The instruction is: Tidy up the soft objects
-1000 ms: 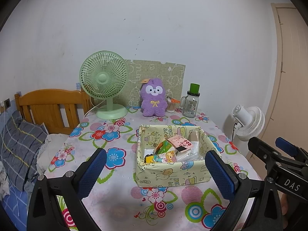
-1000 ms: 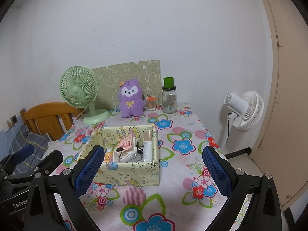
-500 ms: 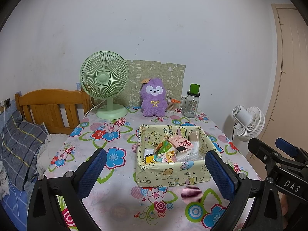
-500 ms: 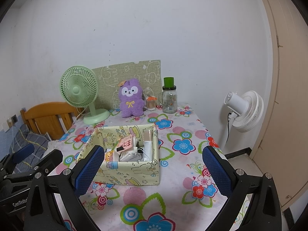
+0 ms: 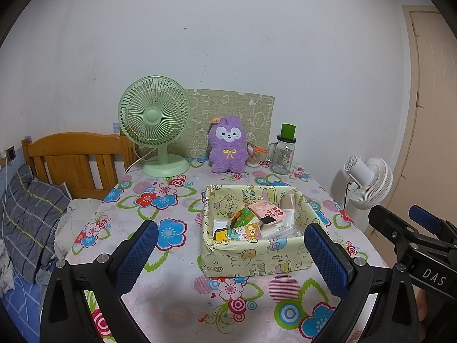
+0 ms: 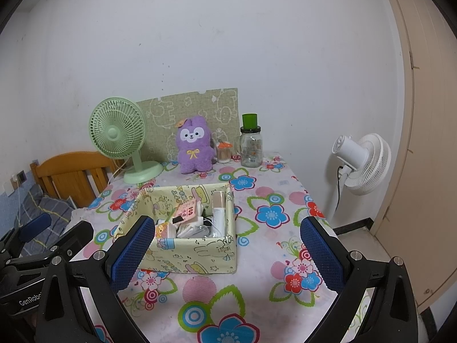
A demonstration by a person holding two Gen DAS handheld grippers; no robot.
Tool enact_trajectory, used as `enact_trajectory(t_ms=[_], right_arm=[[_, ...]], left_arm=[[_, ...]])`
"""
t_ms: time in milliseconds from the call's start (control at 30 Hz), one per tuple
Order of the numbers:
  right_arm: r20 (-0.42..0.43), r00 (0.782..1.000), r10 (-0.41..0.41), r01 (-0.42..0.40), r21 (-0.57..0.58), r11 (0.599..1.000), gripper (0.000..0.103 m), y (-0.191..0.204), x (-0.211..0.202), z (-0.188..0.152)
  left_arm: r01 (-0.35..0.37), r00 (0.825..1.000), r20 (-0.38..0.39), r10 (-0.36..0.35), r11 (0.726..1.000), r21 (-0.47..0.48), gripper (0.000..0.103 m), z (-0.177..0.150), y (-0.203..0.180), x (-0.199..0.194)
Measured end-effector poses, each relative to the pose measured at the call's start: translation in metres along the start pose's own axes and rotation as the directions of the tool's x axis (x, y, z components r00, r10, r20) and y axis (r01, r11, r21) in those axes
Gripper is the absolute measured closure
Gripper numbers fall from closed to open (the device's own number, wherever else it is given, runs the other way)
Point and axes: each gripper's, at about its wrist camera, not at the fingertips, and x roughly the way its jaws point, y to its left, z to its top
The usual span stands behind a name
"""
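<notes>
A purple plush bunny [image 5: 227, 148] sits upright at the back of the floral table [image 5: 160, 200], against a green patterned board; it also shows in the right wrist view [image 6: 194, 149]. A yellow cartoon-print fabric box [image 5: 254, 254] with packets and small items stands mid-table, also in the right wrist view [image 6: 188, 254]. My left gripper [image 5: 230, 254] is open and empty, held above the table's near edge before the box. My right gripper [image 6: 227, 251] is open and empty, to the right of the left one.
A green desk fan [image 5: 155, 125] stands back left. A glass jar with green lid [image 5: 283, 153] and a small cup of sticks [image 5: 252, 157] stand back right. A white floor fan [image 5: 367, 183] is off the right edge. A wooden bed frame [image 5: 71, 157] with bedding is left.
</notes>
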Motion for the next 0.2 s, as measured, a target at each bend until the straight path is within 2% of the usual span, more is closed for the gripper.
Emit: enact_trajectory(t_ms=[200], right_arm=[[0.0, 1.0, 0.0, 0.0, -0.001, 1.0, 0.0, 0.0002, -0.0001, -0.0002]], left_arm=[[0.0, 1.0, 0.0, 0.0, 1.0, -0.001, 0.0, -0.0001, -0.0002, -0.0001]])
